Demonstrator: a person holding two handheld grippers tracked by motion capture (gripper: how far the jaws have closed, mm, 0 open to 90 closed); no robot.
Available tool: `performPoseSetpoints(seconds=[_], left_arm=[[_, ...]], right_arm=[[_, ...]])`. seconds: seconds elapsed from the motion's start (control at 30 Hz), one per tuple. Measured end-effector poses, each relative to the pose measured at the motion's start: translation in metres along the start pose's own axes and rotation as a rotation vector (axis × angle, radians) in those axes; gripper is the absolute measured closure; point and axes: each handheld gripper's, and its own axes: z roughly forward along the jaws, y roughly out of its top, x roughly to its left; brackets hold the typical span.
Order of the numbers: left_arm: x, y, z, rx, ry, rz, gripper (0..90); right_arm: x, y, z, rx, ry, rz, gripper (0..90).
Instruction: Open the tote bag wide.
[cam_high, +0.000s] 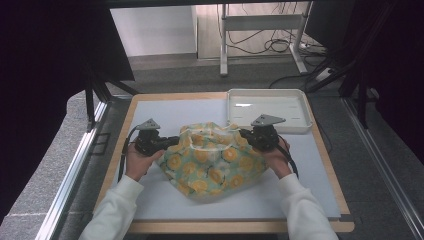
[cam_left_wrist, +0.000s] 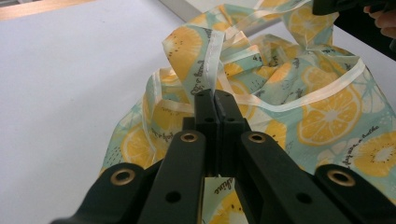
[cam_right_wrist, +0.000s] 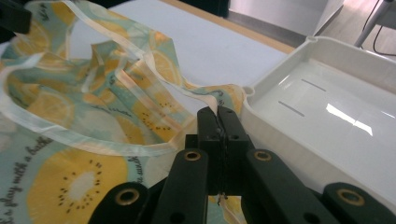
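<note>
On the table mat, left gripper (cam_high: 172, 141) and right gripper (cam_high: 245, 134) each pinch an edge of the lemon-print cloth (cam_high: 212, 162), white tray (cam_high: 300, 102) just beyond

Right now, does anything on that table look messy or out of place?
Only the lemon-print cloth: it lies crumpled in a heap, its pale trim twisted, one edge touching the white tray. The left gripper and right gripper each pinch an edge. Nothing looks spilled or damaged.
</note>
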Motion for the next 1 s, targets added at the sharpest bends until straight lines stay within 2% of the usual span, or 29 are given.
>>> performPoseSetpoints(seconds=[0.27,0.43,0.77,1.0], left_arm=[[-0.002,-0.001,-0.004,-0.007,0.0,-0.002,90.0],[-0.003,-0.001,-0.011,-0.026,-0.028,-0.015,90.0],[-0.013,-0.002,-0.023,-0.034,-0.027,0.013,90.0],[-0.023,-0.007,-0.031,-0.029,-0.039,0.035,90.0]], right_arm=[[0.003,-0.003,-0.013,-0.02,-0.004,-0.008,88.8],[0.003,-0.004,-0.021,-0.033,0.003,-0.002,88.8],[0.008,-0.013,-0.041,-0.045,0.012,0.0,88.8],[0.013,-0.018,-0.057,-0.066,0.047,0.015,88.8]])
